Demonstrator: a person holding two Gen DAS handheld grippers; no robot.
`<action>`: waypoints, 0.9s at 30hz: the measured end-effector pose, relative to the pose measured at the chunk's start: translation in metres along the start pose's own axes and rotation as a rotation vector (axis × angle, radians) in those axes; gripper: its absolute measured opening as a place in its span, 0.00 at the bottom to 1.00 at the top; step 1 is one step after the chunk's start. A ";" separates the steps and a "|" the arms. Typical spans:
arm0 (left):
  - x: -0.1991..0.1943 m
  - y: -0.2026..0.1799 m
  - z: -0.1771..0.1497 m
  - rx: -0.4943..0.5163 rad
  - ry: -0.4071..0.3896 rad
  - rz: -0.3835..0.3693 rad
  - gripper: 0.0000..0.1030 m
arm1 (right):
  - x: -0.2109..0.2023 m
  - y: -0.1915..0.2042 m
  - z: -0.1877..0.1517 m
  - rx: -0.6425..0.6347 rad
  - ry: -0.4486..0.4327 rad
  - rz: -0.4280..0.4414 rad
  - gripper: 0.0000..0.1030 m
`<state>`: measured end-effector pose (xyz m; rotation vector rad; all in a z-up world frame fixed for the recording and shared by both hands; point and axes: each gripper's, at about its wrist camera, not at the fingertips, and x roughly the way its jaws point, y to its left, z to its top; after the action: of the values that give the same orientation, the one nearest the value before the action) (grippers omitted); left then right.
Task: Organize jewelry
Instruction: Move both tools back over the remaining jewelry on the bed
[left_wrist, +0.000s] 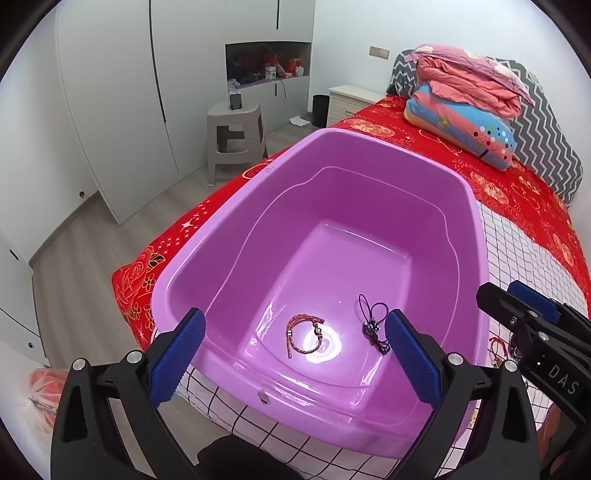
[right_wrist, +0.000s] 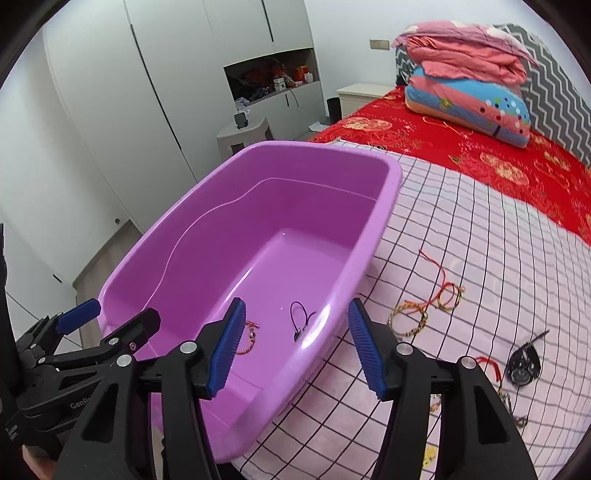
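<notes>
Two pieces already lie in purple tub (right_wrist: 207, 258): braided bracelet (left_wrist: 304, 334), dark cord charm (left_wrist: 373, 325). L gripper (left_wrist: 295, 354) spread wide, empty; R gripper (right_wrist: 297, 345) part-open, empty. Loose bracelets (right_wrist: 424, 310) on checked cloth (right_wrist: 461, 229), right of tub, should be pinched singly by the cord.

Purple tub (left_wrist: 469, 236): glossy smooth plastic (light glare on floor). Checked sheet (right_wrist: 461, 229): matt cloth. Bracelets (right_wrist: 424, 310): braided cord. Gripper pads (right_wrist: 364, 350): ribbed blue rubber-like.

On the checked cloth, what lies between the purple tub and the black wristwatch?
In the right wrist view, woven bracelets with red cords lie on the checked cloth between the purple tub and the black wristwatch.
</notes>
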<state>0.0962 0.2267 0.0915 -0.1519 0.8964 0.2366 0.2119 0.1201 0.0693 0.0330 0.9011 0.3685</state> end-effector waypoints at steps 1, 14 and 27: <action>-0.001 -0.001 -0.001 0.004 0.000 0.000 0.94 | -0.002 -0.003 -0.001 0.007 0.000 -0.001 0.56; -0.021 -0.034 -0.014 0.067 -0.002 -0.039 0.94 | -0.032 -0.036 -0.030 0.069 -0.016 -0.045 0.58; -0.050 -0.092 -0.055 0.172 -0.037 -0.139 0.94 | -0.067 -0.090 -0.093 0.167 -0.024 -0.129 0.61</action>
<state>0.0490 0.1186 0.0996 -0.0493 0.8610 0.0320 0.1289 0.0026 0.0457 0.1320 0.9033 0.1718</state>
